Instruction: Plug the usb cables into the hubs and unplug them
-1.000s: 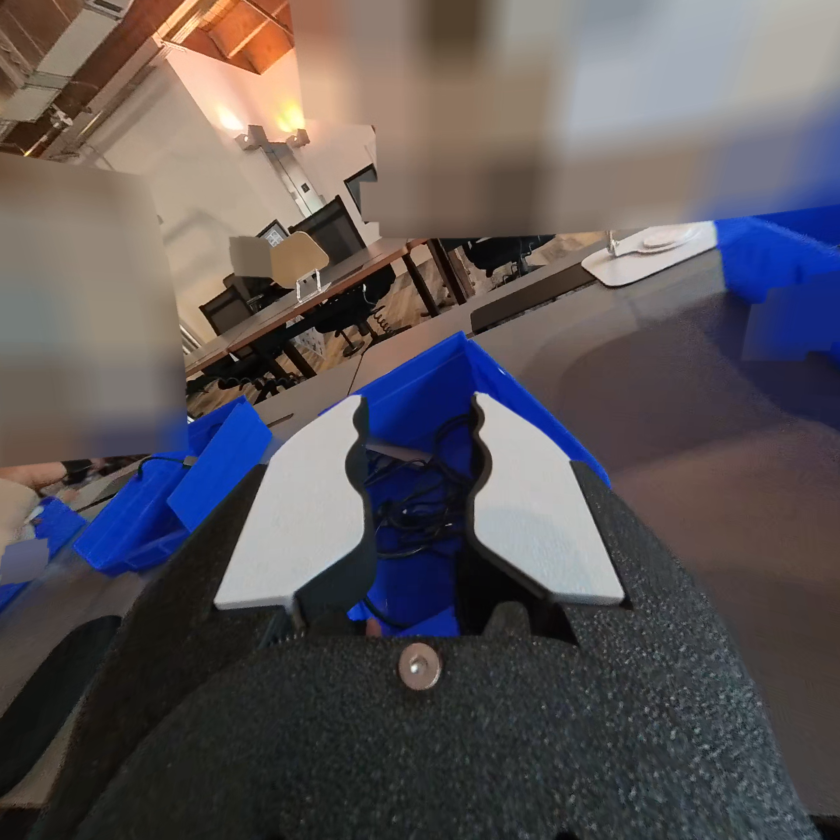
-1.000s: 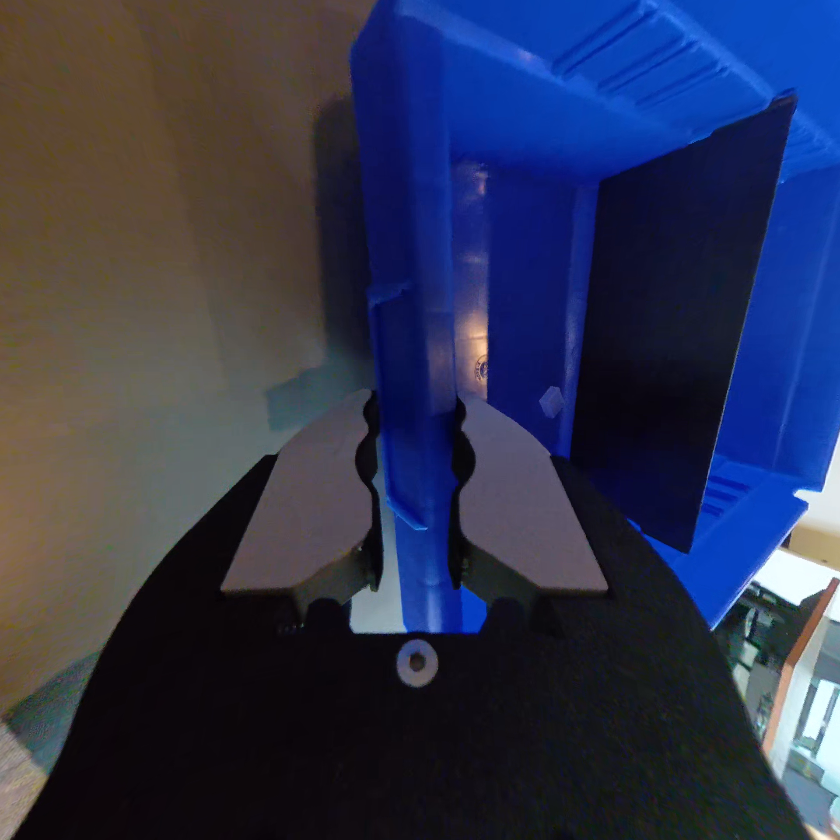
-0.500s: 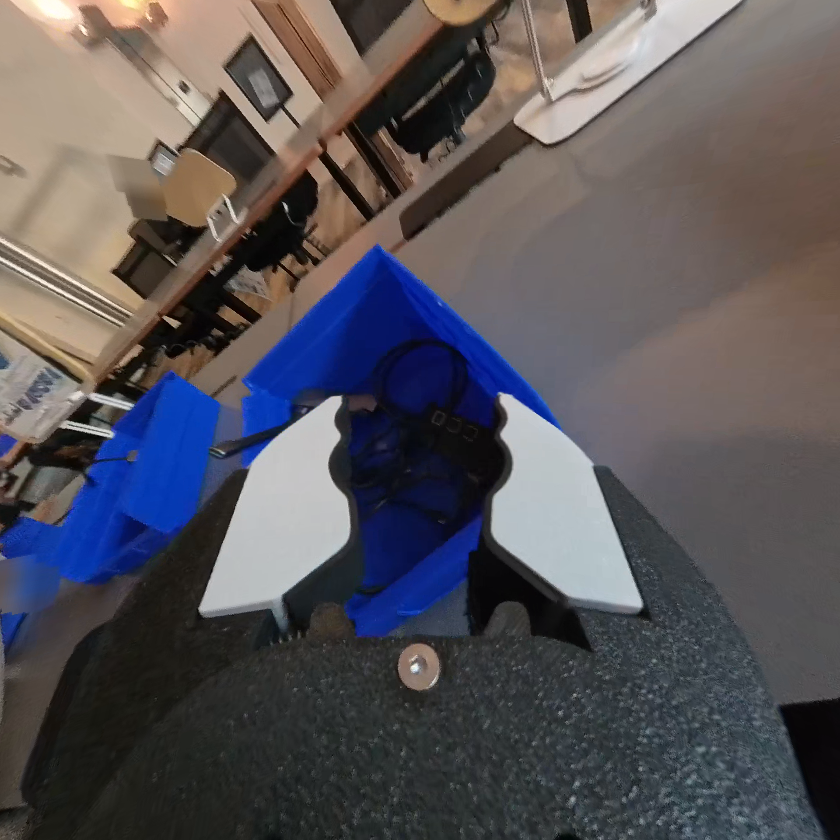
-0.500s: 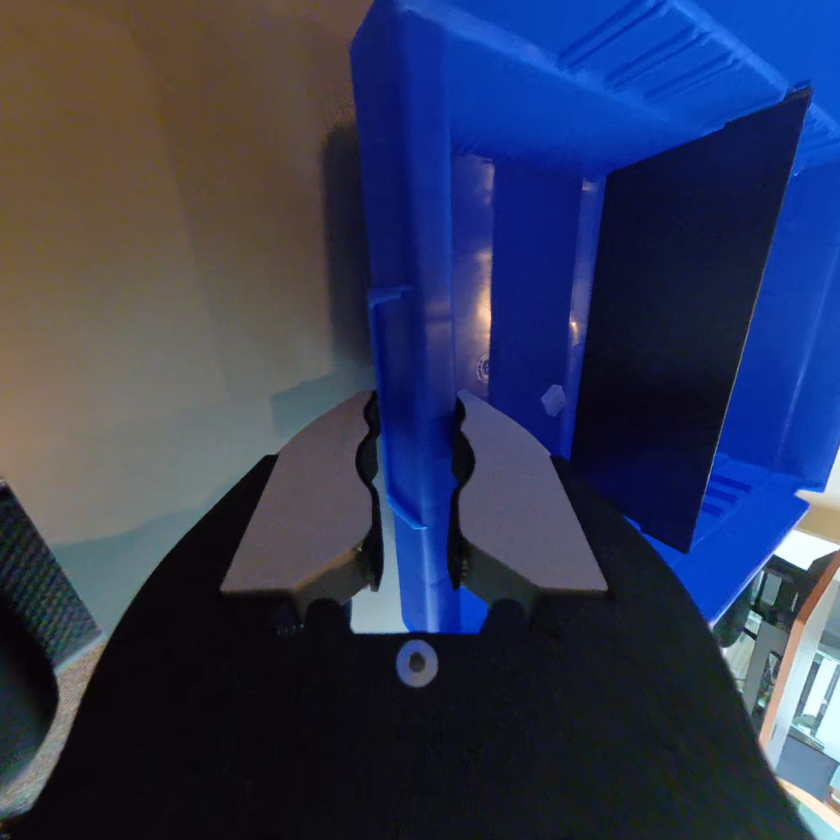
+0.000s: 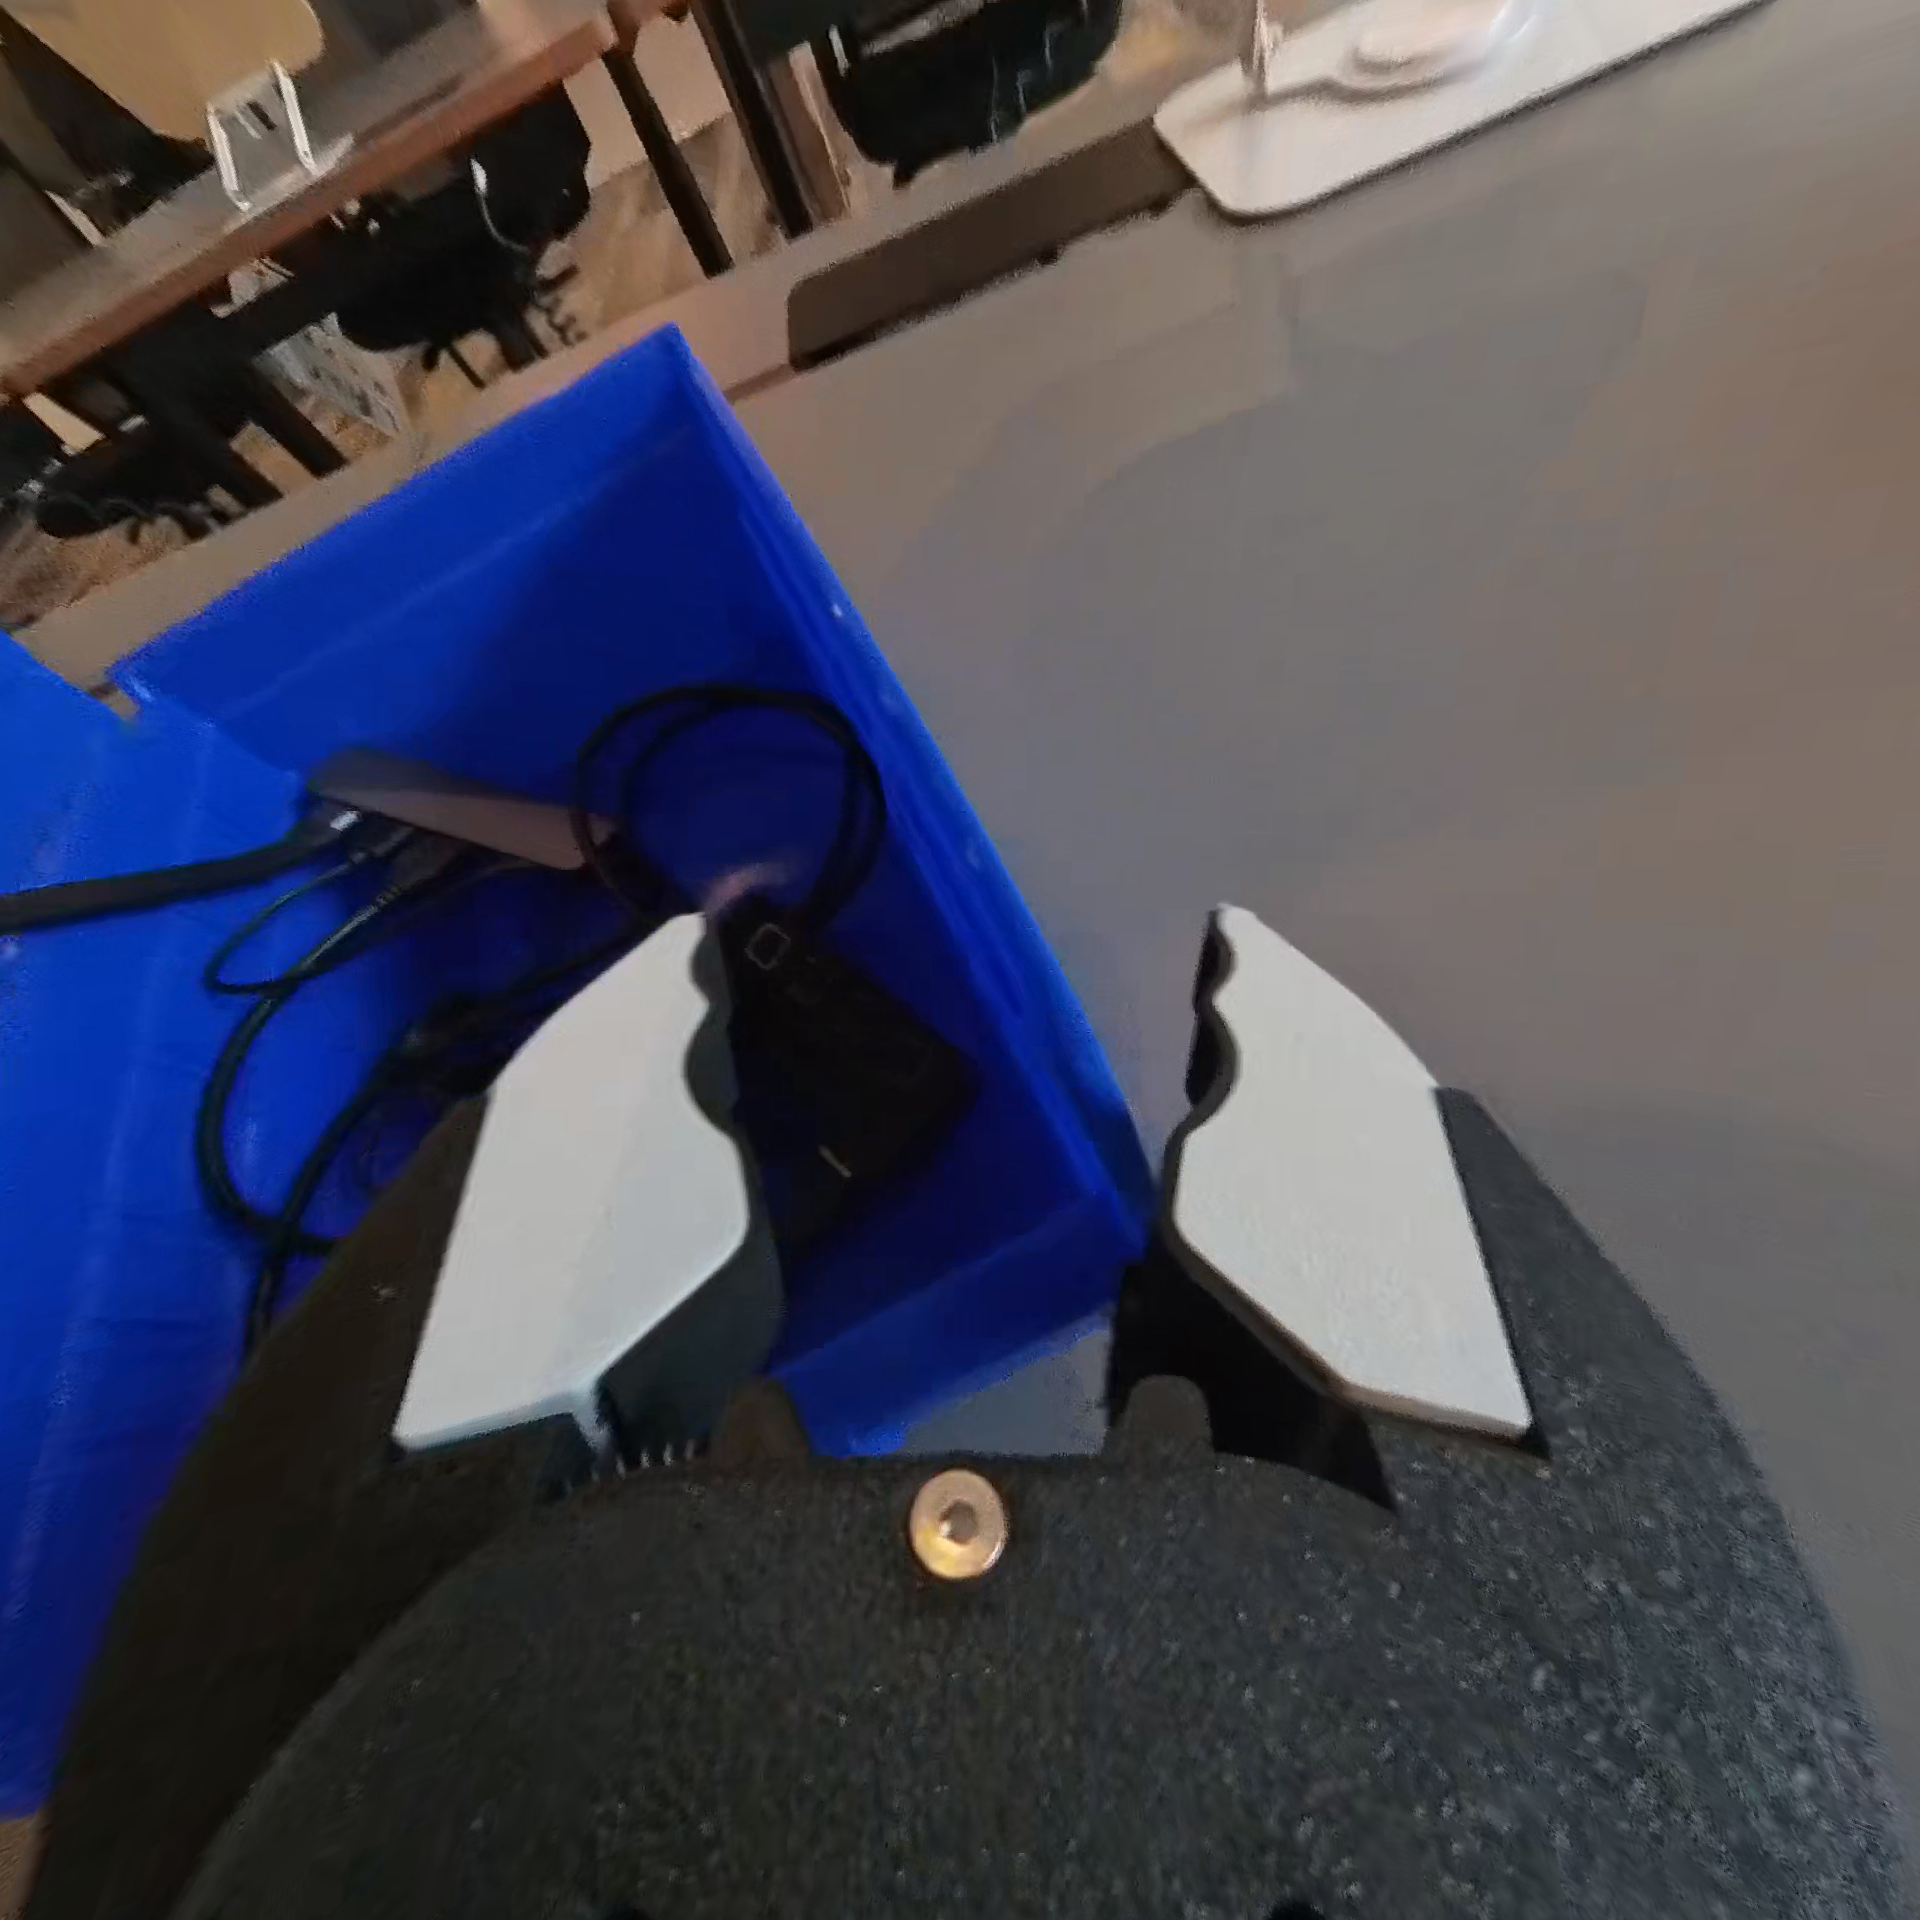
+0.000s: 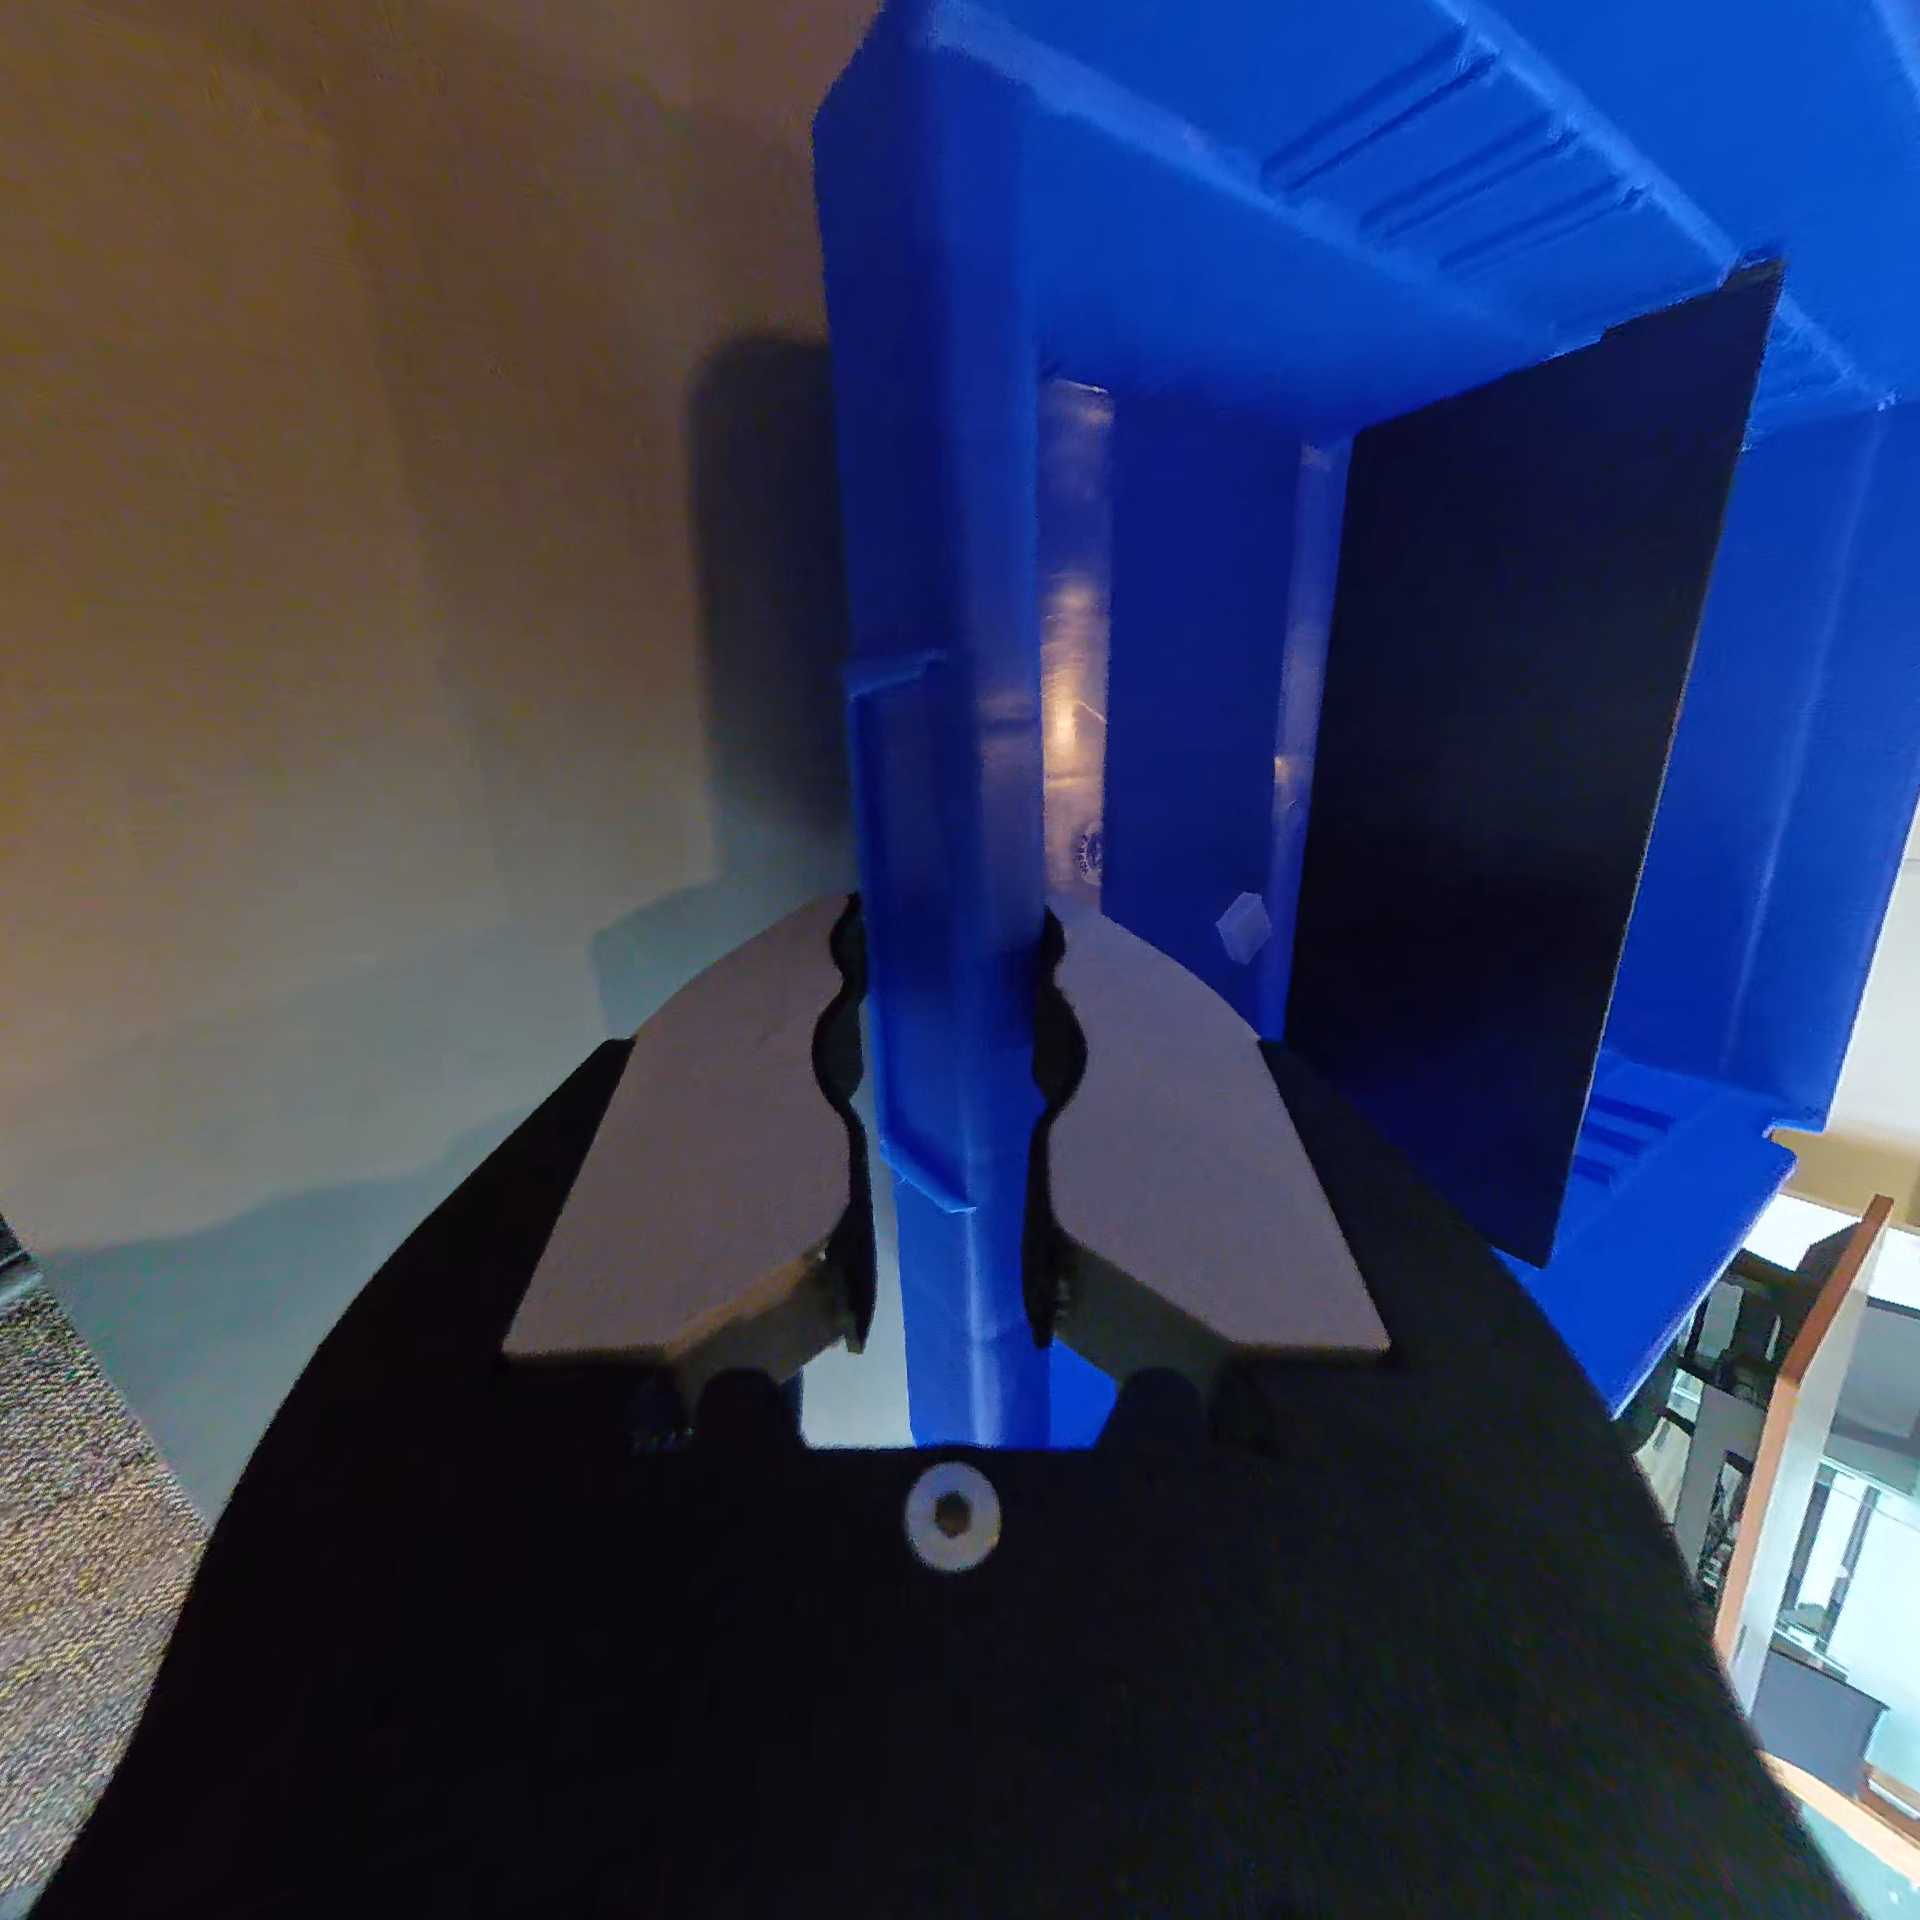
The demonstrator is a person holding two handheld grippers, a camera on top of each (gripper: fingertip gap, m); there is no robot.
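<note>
Moved: your left gripper has dropped toward the blue bin, fingers spread wider.
Right gripper: still clenched on a bin wall.
Hub: black, rigid, light, inside the bin; grab its long sides.
Cables: thin, floppy; pinch the plug.

hand-held gripper | black speckled body | white fingers | brass screw

A black hub lies tilted in the centre of the left wrist view, against the right-hand wall of a blue bin, its row of ports facing up. Above it, a thin black cable is coiled in a loop. At centre left, a grey hub leans with more black cables trailing below it.
</note>
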